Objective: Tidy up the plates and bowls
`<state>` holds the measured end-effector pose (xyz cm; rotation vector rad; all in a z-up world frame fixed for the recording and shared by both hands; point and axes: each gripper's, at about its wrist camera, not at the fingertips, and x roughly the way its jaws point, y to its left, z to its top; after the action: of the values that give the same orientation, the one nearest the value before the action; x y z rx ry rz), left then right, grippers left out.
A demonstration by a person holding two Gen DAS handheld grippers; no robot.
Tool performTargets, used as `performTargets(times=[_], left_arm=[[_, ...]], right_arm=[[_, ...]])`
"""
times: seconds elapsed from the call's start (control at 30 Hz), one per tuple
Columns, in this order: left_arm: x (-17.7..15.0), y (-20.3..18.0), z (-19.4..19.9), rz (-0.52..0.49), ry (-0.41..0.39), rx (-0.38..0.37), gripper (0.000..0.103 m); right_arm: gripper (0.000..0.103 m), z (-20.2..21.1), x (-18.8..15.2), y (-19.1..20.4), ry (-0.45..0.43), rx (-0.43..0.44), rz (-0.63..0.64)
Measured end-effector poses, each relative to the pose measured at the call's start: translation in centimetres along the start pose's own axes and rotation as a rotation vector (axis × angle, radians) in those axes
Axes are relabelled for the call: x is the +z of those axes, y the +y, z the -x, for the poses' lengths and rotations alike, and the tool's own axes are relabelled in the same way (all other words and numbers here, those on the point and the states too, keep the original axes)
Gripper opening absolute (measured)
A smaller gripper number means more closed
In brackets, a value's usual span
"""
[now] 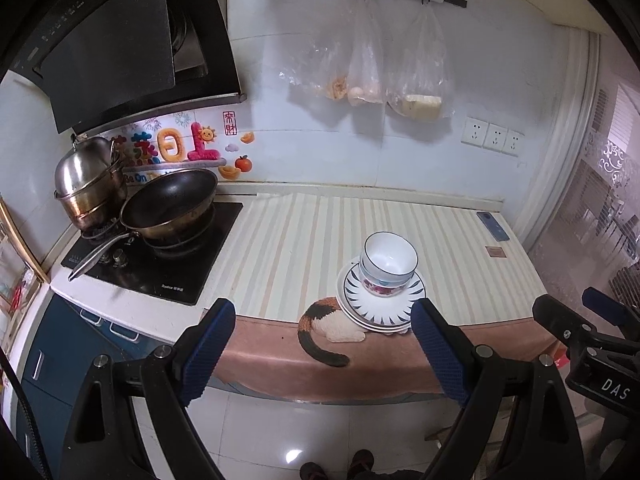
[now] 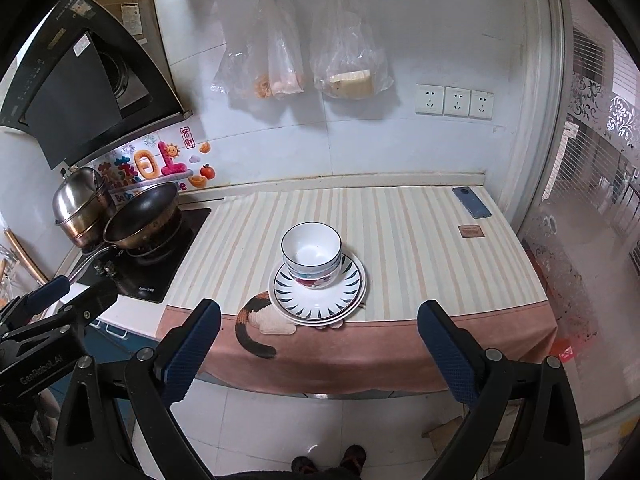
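On the striped tabletop (image 2: 400, 240), near its front edge, 2 nested bowls (image 2: 311, 250) sit on stacked plates (image 2: 318, 300). Both the left tool (image 1: 320, 344) and right tool (image 2: 320, 340) hang wide and empty, nearer than the stack, apart from it.

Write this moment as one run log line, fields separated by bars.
left tool: open, empty | right tool: open, empty | bowls: stacked on plates | both tools off the counter edge

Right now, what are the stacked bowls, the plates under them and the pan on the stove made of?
White blue-rimmed stacked bowls: glazed ceramic by the gloss and painted flowers. Blue-patterned round plates: the same glossy glaze, likely ceramic. Dark round frying pan: metal, matte black inside, probably non-stick, brassy outside.
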<state>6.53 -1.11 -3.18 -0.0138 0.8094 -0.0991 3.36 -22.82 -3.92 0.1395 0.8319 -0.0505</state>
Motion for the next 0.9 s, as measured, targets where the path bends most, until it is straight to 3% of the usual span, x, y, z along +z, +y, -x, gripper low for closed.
performTargets(times=[0.9], left_arm=[[-1.1,-0.6,0.2,0.022,0.003,0.026,0.090]], right_arm=[[0.101,-0.9,-0.2,-0.8,0.017,-0.004,0.039]])
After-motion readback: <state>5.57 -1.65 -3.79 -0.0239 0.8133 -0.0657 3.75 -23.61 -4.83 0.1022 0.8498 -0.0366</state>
